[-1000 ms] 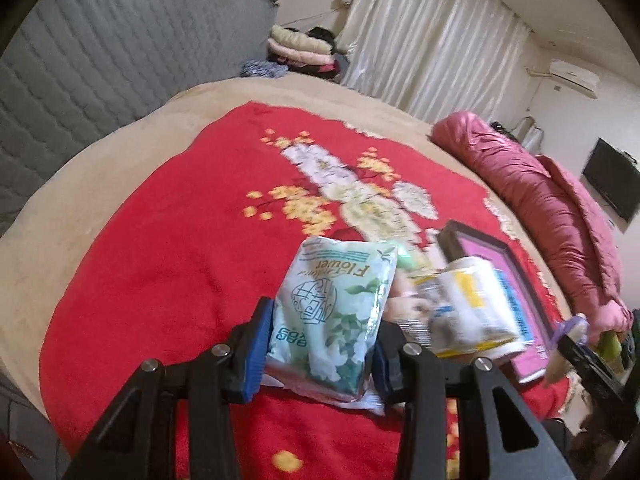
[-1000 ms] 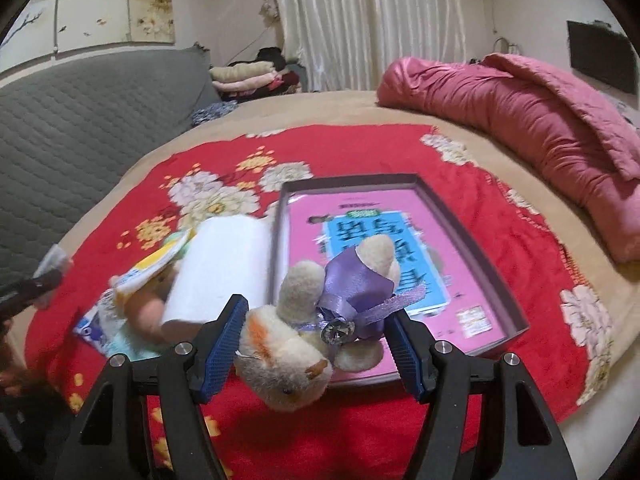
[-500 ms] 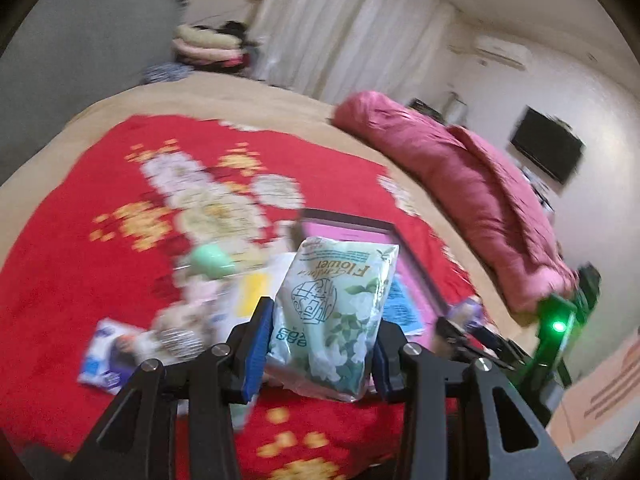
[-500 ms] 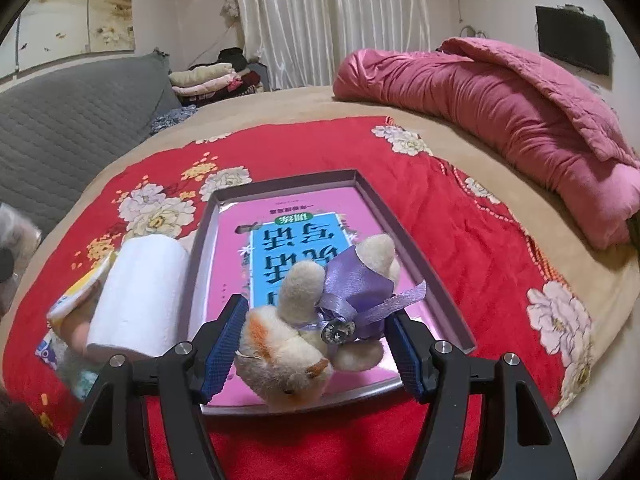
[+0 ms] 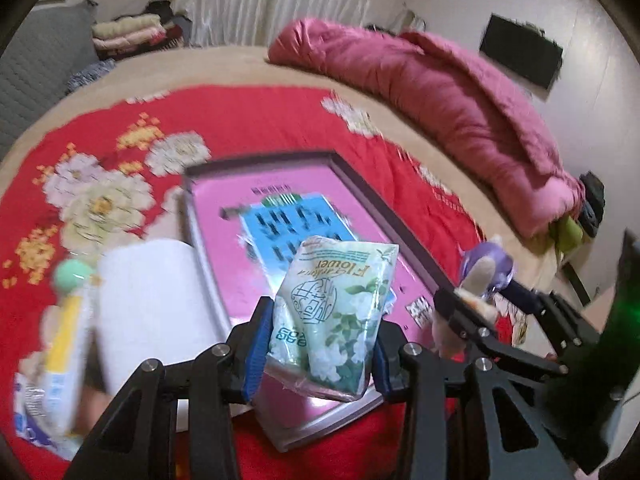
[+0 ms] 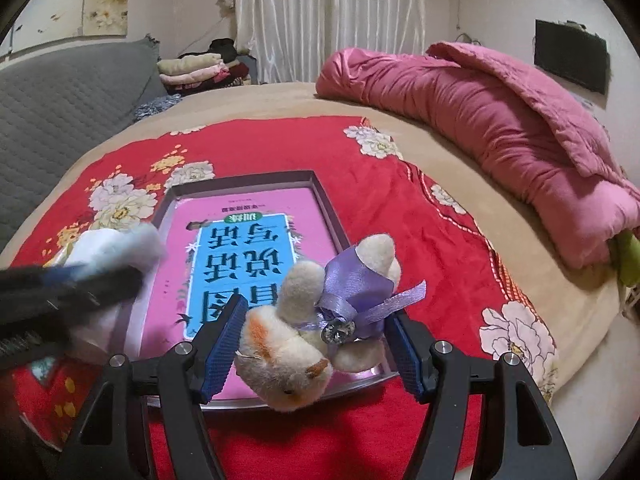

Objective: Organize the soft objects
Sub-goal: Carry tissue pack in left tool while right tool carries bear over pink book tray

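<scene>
Notably, entries ran from largest object to smallest.
Bedspread (image 6: pixel 404 216): red, flowered, a soft yielding base under every item; anything set on it was likely to sink and tilt.
Tray (image 6: pixel 320 196): shallow and rigid with a grey rim, lying flat on the bedspread with a pink book (image 6: pixel 244 256) inside; judged the natural place for the soft items.
Paper roll (image 5: pixel 148 304): white, just beside the tray's left rim; probably light and easily crushed, best taken across its sides.
Tissue pack (image 5: pixel 336 320): green flowered film wrapper, held upright above the tray's near end; judged light, squashy and slippery, so a mid-body pinch suited it.
Left gripper (image 5: pixel 318 346): blue pads pressed on both sides of the tissue pack's lower half.
Plush toy (image 6: pixel 316 320): cream, with a purple ribbon, held above the tray's near right corner; judged very light and compressible, safest gripped across the body, not the ribbon.
Right gripper (image 6: pixel 316 348): jaws clamped on the plush toy.
</scene>
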### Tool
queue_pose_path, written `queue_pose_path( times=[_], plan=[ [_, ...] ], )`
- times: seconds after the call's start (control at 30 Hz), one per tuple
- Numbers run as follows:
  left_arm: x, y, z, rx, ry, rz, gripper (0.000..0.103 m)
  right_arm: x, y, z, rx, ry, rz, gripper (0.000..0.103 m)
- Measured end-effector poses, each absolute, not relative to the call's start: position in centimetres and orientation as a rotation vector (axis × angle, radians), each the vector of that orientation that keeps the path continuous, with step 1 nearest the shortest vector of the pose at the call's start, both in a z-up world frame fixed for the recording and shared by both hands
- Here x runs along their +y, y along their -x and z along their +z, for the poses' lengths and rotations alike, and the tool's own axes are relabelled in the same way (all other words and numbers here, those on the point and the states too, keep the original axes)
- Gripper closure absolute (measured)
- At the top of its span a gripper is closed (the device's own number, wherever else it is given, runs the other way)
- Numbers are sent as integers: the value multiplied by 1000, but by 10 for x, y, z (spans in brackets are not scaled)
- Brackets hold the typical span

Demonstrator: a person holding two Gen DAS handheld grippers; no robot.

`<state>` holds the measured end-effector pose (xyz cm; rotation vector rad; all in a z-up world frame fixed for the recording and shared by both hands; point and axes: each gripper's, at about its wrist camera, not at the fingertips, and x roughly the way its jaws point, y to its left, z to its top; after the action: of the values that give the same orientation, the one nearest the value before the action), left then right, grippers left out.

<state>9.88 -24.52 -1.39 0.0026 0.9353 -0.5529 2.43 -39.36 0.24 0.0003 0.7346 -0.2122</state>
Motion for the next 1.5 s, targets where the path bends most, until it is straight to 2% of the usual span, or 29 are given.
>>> queue_pose_path(
  times=[0.33,0.9,1.07,1.3,1.5],
  plan=[
    [-265,-106,-49,1016,-88,-513,60,-406,-40,-16,835,-37,-159,33],
    [-277,-96,-56,998,-238,-515,60,-406,-64,-43,966,15,-136,36],
    [-281,-96,-58,997,-260,-507,59,-410,-64,-43,968,-14,-123,35],
    [-283,-96,-60,1006,-279,-499,59,-420,-57,-37,926,-64,-148,27],
    [-291,-93,-66,1040,-300,-518,58,-430,-46,-26,861,-110,-182,27]
  ],
)
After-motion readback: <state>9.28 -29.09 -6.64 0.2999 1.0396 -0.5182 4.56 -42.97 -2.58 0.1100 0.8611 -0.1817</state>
